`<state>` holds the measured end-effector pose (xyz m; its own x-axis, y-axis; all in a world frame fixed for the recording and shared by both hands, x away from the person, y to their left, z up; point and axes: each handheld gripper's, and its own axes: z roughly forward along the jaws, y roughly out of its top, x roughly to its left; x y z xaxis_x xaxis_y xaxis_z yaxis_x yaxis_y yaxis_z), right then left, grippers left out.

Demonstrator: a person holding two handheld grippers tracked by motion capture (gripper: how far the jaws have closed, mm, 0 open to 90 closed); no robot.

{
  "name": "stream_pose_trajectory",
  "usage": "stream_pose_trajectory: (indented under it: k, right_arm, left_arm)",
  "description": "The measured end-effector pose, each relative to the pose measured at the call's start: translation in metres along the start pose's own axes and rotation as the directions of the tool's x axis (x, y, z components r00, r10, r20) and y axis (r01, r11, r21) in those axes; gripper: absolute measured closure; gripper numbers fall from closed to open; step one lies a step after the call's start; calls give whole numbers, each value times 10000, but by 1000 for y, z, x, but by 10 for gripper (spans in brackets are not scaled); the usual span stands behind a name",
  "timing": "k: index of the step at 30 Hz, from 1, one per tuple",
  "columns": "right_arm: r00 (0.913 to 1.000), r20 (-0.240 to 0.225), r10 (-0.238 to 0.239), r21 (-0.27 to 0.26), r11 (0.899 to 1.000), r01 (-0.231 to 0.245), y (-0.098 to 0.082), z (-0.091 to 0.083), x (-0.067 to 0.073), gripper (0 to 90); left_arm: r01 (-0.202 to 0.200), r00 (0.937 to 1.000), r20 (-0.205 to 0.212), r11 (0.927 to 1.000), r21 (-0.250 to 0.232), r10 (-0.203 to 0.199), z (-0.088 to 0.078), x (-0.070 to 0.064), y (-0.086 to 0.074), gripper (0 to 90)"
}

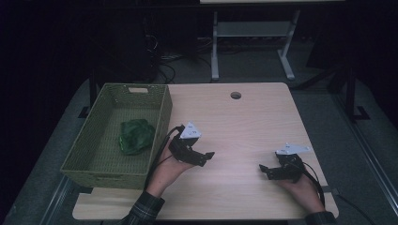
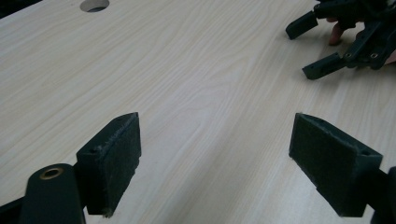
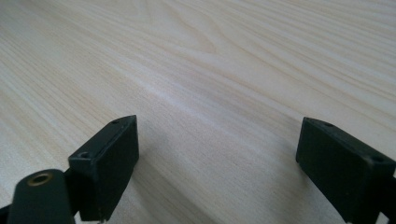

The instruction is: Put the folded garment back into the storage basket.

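On the light wooden bench [image 1: 244,122] a person holds 2 tools, one in each hand. The left tool [image 1: 210,156] sits just right of the green woven basket [image 1: 159,117], which stands along the bench's left edge and overhangs it slightly. In the left gripper view its 2 black padded jaws stand spread wide over bare wood, with nothing between them. The left hand [image 1: 166,171] comes up from the near edge, a plaid sleeve [image 1: 143,208] at the wrist.

The right tool [image 1: 263,169] lies low near the bench's near right corner, pointing left toward the other one; the 2 are apart, with bare wood between them. In the right gripper view its jaws are likewise spread wide above the wood grain and pinch nothing. The left gripper view also catches this tool [image 2: 306,49] farther off at its upper right.

Inside the basket, near its right wall and toward the near half, lies a crumpled green cloth [image 1: 135,136], clear of both tools. A round cable hole [image 1: 235,95] sits near the bench's far edge.
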<state>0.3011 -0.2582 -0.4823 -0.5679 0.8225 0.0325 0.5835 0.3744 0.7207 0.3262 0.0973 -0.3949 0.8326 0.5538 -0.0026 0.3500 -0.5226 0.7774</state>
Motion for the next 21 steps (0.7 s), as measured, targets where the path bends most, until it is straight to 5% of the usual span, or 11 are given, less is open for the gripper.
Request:
stream_pose_trajectory:
  k: [21]
  right_arm:
    - [10000,60,-3,47,10000,3,0,0,-1,105]
  left_arm:
    - [22,9994,-353,9952,977,12,48,1,-55,130]
